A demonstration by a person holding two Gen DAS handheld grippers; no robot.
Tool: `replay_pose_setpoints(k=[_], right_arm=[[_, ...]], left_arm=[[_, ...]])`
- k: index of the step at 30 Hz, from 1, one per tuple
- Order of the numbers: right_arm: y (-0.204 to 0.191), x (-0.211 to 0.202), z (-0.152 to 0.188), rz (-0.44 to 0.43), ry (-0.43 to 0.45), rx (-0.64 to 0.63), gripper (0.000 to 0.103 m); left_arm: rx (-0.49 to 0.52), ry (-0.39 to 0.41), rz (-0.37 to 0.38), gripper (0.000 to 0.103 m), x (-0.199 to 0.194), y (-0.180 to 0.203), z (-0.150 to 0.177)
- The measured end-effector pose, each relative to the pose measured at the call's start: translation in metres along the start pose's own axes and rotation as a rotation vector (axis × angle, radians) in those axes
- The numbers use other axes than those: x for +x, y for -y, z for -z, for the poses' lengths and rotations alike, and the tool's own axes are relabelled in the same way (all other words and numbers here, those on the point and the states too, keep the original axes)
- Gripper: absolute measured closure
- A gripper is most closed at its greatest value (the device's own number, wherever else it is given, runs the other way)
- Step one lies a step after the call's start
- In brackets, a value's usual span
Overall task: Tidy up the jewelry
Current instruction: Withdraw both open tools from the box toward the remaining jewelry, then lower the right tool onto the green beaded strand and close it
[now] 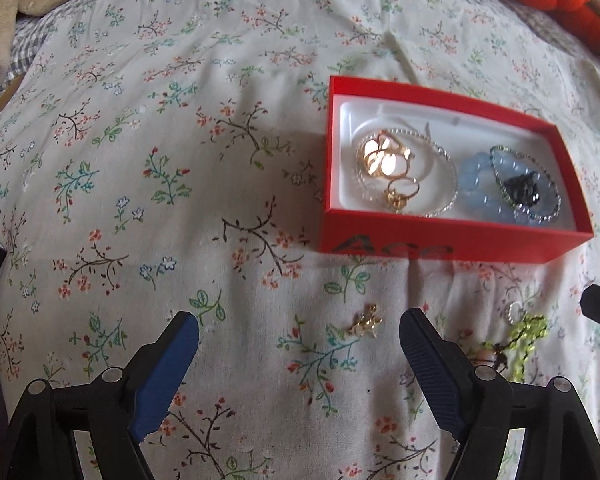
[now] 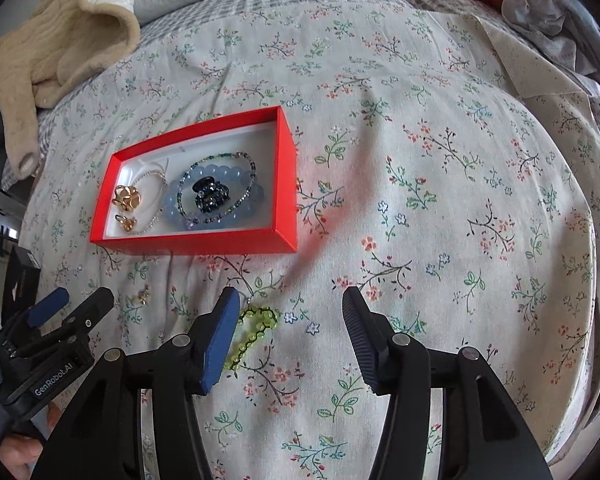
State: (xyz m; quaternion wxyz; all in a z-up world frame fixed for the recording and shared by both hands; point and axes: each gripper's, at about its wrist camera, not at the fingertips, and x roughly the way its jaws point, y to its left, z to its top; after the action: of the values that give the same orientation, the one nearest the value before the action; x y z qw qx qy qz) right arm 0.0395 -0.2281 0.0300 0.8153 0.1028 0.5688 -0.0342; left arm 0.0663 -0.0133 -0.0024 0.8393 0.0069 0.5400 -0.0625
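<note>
Just ahead of the spread, empty left gripper (image 1: pixel 299 338) lies the small gold charm (image 1: pixel 365 321), nearer its right finger, red box (image 1: pixel 440 246) beyond.

Right wrist view. The right gripper (image 2: pixel 290 312) occupied the lower centre, its jaws spread wide and empty above a floral bedspread (image 2: pixel 440 184). A green beaded bracelet (image 2: pixel 256 330) lay on the cloth just beside the left finger, partly hidden by it. At centre left sat a red box (image 2: pixel 204 242) holding a blue bead bracelet (image 2: pixel 172 208), a dark hair claw (image 2: pixel 209 196) and a gold flower piece (image 2: pixel 126 197). A small gold earring (image 2: pixel 142 294) lay below the box. The left gripper (image 2: pixel 66 300) entered at lower left, jaws parted.
</note>
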Motion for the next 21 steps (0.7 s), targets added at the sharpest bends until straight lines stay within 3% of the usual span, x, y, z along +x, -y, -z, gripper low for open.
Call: replay_pose_setpoints(k=[11,21], right_arm=[[0.003,0.011,0.011,0.014,-0.063,0.011,0.046],[-0.006,0.031,0.012,0.016,-0.124,-0.022,0.046]], left_arm=[[0.017,-0.050,-0.005,0.017,0.009,-0.003,0.004],[0.027,-0.069,0.089,0.017,0.007,0.005,0.006]])
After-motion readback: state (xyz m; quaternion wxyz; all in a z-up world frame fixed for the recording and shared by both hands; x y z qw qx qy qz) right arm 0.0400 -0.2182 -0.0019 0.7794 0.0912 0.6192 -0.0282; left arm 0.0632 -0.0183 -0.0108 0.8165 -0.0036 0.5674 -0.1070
